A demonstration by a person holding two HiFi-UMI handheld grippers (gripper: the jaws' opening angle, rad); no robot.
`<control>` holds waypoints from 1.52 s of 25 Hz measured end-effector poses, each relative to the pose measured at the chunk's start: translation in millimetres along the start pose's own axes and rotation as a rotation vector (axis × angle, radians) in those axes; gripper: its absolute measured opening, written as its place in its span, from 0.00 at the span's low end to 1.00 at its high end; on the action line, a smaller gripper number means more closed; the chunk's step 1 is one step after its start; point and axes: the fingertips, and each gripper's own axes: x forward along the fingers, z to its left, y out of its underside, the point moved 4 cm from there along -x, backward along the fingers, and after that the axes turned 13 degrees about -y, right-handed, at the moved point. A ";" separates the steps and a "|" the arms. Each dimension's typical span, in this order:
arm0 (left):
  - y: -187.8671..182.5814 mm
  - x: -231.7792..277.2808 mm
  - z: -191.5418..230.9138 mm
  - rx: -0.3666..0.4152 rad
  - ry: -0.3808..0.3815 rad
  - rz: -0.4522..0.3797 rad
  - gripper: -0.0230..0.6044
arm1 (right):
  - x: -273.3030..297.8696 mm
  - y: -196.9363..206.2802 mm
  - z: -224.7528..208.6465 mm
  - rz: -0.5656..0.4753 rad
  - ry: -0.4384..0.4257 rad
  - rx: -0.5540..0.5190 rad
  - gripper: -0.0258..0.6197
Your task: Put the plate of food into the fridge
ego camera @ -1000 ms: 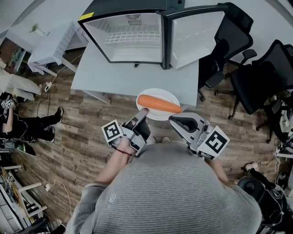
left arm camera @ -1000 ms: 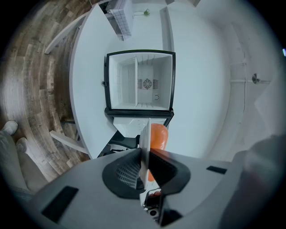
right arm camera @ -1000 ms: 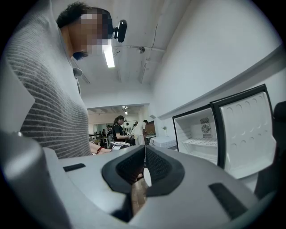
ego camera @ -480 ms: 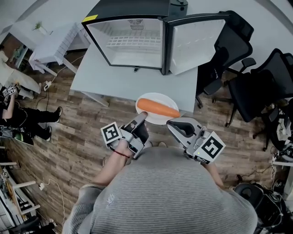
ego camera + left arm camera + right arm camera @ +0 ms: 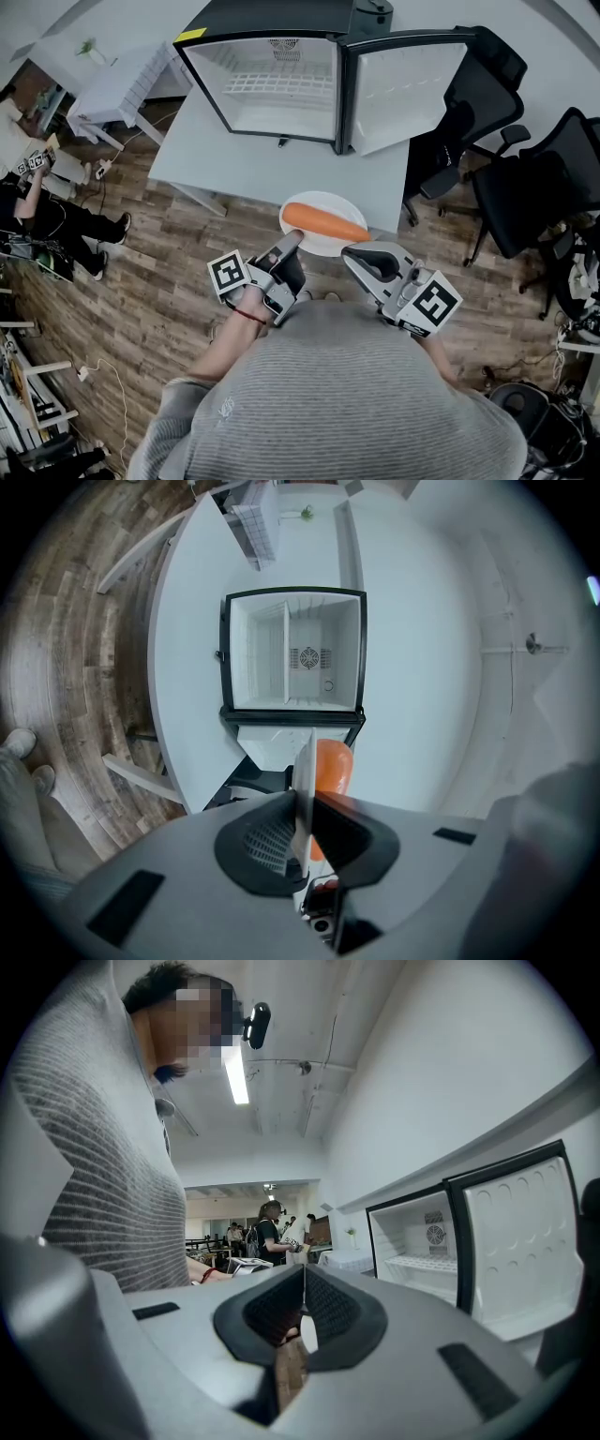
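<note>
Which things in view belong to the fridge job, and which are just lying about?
Job: plate with carrot, its rim clamped in the left gripper; open fridge.
Lying about: office chairs; small white table; person at the left edge.

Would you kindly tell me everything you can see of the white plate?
The plate is round, white and smooth, ceramic by its look, and whole. It is held roughly level in the air before the open fridge, with its near rim clamped by the left gripper. An orange carrot lies across it.
</note>
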 end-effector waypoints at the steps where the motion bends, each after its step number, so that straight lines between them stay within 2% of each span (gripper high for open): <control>1: 1.3 1.0 0.2 -0.001 0.000 -0.005 0.12 | -2.8 0.2 -2.1 0.002 0.002 -0.007 0.06; 16: -7.9 24.6 -1.9 -0.032 0.029 -0.076 0.12 | -26.6 2.3 -35.5 0.011 -0.012 -0.009 0.06; 38: -108.6 60.6 -20.2 -0.048 0.042 -0.048 0.12 | 42.7 -10.2 -119.9 0.024 0.002 -0.012 0.06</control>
